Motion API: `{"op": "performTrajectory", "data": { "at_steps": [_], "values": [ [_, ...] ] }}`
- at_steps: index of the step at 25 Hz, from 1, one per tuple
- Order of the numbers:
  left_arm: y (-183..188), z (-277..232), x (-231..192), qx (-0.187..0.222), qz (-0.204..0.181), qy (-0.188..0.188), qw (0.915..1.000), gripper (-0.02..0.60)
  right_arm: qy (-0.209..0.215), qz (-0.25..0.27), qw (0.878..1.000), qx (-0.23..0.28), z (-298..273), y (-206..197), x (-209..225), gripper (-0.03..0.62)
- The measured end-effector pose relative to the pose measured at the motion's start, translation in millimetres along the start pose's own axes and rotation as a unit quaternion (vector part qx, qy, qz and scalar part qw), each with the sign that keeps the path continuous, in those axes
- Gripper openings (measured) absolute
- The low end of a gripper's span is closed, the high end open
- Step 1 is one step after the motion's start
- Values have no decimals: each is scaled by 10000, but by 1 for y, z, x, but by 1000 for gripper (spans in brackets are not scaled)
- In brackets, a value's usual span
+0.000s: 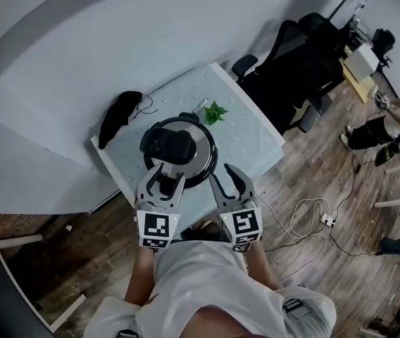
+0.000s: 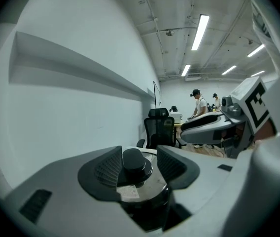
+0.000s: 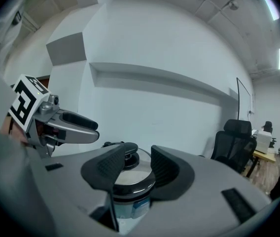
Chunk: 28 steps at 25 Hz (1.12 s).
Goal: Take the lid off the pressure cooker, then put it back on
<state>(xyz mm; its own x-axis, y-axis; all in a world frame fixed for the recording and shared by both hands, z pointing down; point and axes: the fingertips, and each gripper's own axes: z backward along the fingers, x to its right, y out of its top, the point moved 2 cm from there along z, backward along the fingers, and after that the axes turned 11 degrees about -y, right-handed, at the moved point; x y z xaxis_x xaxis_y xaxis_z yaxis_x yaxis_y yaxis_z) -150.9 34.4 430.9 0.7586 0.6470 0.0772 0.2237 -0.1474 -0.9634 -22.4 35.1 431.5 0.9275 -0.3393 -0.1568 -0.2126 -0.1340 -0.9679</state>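
as left gripper (image 1: 170, 174) straddles cooker handle (image 2: 134, 163) open-jawed, right gripper (image 1: 221, 172) level, jaws apart

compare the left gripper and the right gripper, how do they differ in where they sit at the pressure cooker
The left gripper has the black handle of the pressure cooker between its jaws; the right gripper has nothing between its jaws, only the cooker beyond them. The left gripper sits at the cooker's near edge; the right gripper stands beside the cooker's right side. Shared: both have jaws apart and point toward the cooker, whose lid is on.
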Motion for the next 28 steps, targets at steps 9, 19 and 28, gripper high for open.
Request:
{"op": "performTrajectory", "data": {
  "at_steps": [9,19,28],
  "values": [
    [-9,-32,-13,-358,276,-45,9990,239,321,59,9994,-105,-31,-4,7,167],
    [-28,-71,-22,-1045,775,336,9909,268,1198,152,9924,-245,-76,-14,24,167],
    [-42,-96,-30,-1630,983,574,9800,290,2088,231,9773,-281,-107,-21,30,167]
  ]
}}
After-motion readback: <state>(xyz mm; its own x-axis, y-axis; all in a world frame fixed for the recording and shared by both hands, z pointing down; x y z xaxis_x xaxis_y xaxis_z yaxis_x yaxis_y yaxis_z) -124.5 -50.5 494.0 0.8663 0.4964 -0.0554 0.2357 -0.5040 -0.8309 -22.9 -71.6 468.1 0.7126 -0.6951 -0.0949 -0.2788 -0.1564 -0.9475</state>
